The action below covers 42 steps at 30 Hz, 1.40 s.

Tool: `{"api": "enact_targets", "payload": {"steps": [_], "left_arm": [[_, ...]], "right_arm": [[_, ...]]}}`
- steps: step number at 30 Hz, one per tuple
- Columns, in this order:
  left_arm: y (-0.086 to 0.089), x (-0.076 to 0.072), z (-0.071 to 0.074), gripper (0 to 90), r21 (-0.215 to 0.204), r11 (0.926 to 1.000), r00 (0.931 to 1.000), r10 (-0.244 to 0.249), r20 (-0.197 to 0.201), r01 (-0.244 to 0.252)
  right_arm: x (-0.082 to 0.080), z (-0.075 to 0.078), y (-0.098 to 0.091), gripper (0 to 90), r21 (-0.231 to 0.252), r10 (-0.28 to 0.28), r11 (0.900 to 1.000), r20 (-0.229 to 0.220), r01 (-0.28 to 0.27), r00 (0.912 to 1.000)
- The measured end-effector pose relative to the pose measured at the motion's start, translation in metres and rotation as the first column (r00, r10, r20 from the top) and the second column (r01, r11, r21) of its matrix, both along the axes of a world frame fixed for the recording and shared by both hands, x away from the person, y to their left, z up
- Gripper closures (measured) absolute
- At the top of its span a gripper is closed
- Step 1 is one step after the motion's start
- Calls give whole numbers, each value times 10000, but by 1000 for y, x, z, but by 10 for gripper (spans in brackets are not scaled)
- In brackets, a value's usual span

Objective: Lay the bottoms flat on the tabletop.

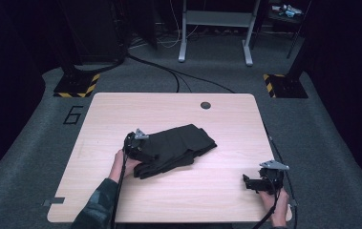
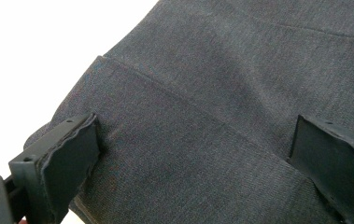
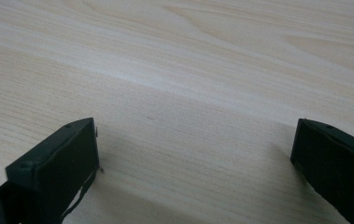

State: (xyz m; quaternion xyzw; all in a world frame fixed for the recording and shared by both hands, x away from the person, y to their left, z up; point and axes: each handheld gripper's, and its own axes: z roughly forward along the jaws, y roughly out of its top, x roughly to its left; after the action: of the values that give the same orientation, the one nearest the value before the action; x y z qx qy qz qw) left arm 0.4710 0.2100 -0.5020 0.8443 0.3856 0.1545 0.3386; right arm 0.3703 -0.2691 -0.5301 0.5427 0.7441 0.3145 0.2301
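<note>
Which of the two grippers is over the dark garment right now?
The left gripper, jaws open on the folded dark garment; the right gripper rests apart on bare table.

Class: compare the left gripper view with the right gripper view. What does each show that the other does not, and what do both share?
Left gripper view: dark folded cloth with a seam, lying between and under the open left gripper. Right gripper view: bare wooden table with grain lines and no cloth, under the open right gripper. Both share two black jaws spread wide apart, rising from the bottom, gripping nothing.
</note>
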Motion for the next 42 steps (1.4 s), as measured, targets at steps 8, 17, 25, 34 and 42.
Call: {"api": "enact_targets", "payload": {"steps": [8,17,25,34,42], "left_arm": [[-7,-6,1,15,28,9992,9991,-410,-84,410],[-16,-12,3,15,252,9915,9914,-1268,-336,1277],[-19,-18,22,0,-307,9987,9990,-397,228,404],[-28,-16,9,7,329,9991,9992,284,-266,-275],[-25,-21,4,29,101,9994,9994,-319,-130,321]], "right_arm": [[0,0,0,2,18,-22,10000,-8,22,10000],[0,0,0,2,26,-45,10000,-17,45,10000],[0,0,0,2,3,-14,10000,7,14,10000],[0,0,0,2,24,-41,10000,-19,41,10000],[0,0,0,2,16,-36,10000,-16,36,10000]]}}
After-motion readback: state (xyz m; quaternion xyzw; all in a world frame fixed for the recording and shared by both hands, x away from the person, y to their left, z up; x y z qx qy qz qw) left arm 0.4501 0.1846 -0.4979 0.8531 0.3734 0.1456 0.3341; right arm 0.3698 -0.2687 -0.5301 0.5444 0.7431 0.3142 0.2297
